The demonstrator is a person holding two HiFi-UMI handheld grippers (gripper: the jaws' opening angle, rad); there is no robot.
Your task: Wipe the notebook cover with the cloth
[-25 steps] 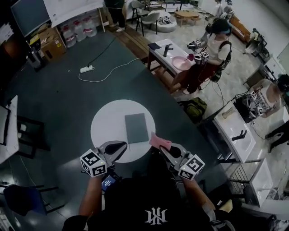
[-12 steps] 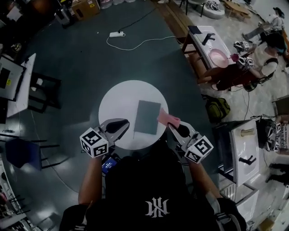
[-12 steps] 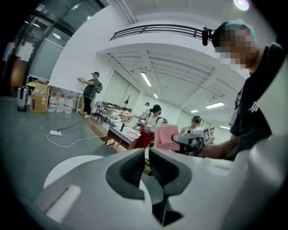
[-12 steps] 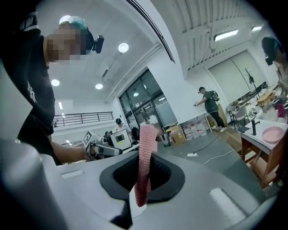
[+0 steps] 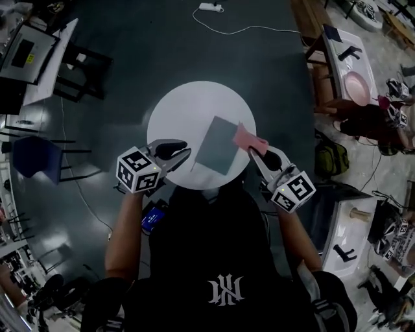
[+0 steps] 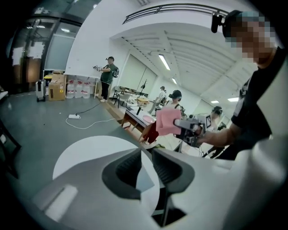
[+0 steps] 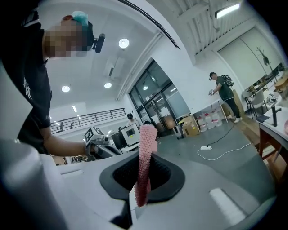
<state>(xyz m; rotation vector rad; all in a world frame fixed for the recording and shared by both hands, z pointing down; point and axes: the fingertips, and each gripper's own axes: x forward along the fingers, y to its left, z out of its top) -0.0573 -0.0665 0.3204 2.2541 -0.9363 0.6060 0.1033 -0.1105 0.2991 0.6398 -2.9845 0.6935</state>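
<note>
Cloth (image 5: pixel 248 137) clamped in right gripper (image 5: pixel 259 155), left gripper (image 6: pixel 146 155) unloaded, notebook (image 5: pixel 219 144) just ahead of both.

Right gripper: shut on the pink cloth, pinched edge-on between the pads, with the free end standing up past the tips. Left gripper: narrow gap between jaws, just been opening, nothing in the gap; only a grey notebook corner and white tabletop seen through it. Just beyond the right tips: cloth over the notebook's near right corner, contact not discernible. Ahead and to the inner side of the left tips: notebook flat on round white table (image 5: pixel 178 107), closed, grey cover up, skewed to the table edge. Between the two grippers: notebook's near edge. Further out, past the table's far side: dark floor (image 5: pixel 130 58), white power strip (image 5: pixel 209 7) with trailing cable.
</note>
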